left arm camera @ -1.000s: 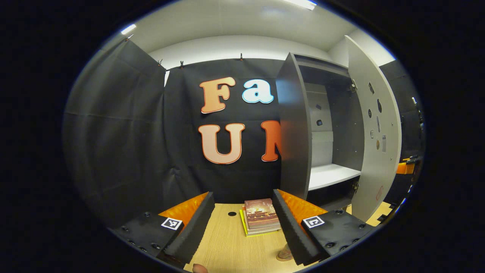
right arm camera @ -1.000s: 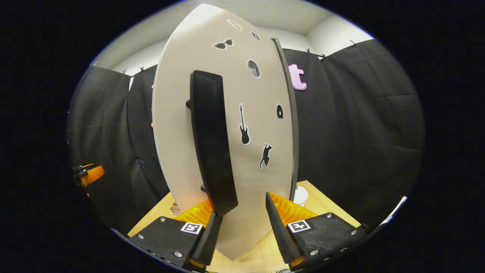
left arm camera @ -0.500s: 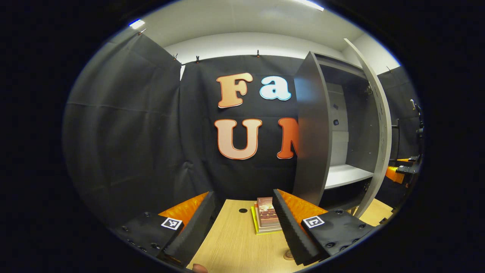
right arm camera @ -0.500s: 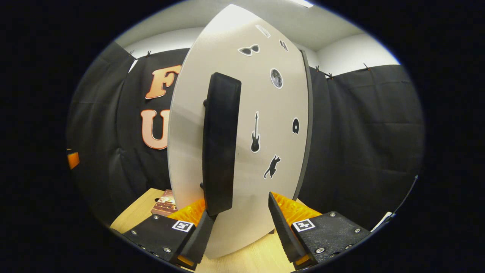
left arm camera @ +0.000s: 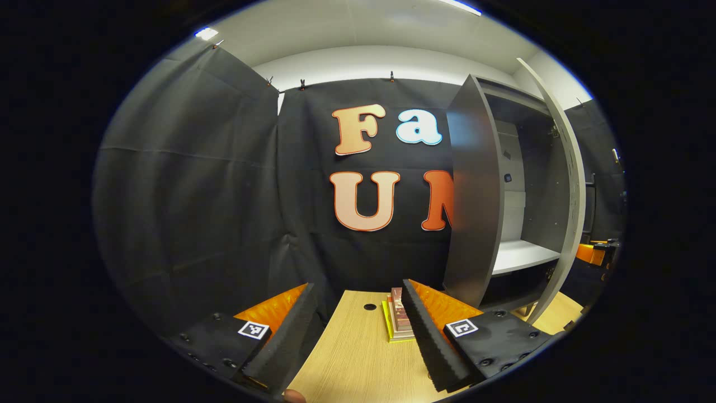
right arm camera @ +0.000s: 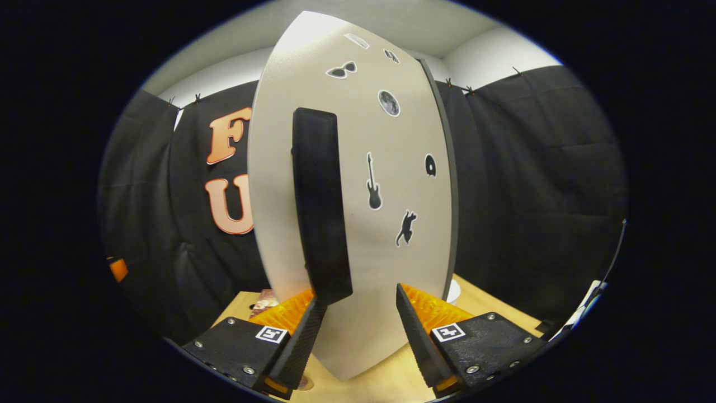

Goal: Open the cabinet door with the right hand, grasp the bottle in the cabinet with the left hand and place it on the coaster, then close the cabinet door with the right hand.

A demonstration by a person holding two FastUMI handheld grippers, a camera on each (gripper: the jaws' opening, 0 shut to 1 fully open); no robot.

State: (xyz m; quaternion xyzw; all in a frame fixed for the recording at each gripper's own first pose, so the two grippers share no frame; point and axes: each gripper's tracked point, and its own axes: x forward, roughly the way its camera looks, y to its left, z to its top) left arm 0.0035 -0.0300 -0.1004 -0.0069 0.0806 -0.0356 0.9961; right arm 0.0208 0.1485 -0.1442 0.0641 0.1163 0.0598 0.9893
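Observation:
The cabinet (left arm camera: 472,196) stands at the right in the left gripper view, with its door (left arm camera: 571,184) almost edge-on and its white shelf (left arm camera: 523,254) showing through the gap. My left gripper (left arm camera: 358,285) is open over the wooden table (left arm camera: 358,358), with nothing between its fingers. In the right gripper view the pale door front (right arm camera: 391,235) carries stickers and a tall black handle (right arm camera: 319,201). My right gripper (right arm camera: 359,295) is open right in front of the door, and the handle's lower end sits just above its left finger (right arm camera: 302,347). A white round thing (right arm camera: 454,291) peeks out behind the door's right edge.
A small stack of books (left arm camera: 398,322) lies on the table beside a cable hole (left arm camera: 370,307), partly behind my left gripper's right finger. Black cloth walls close in the back and both sides. The other gripper shows as an orange bit far right (left arm camera: 594,253) and far left (right arm camera: 117,270).
The door has swung from showing its inner face to nearly edge-on, narrowing the opening. The right gripper stayed at the handle. The left gripper's view has turned left, so the cabinet sits farther right.

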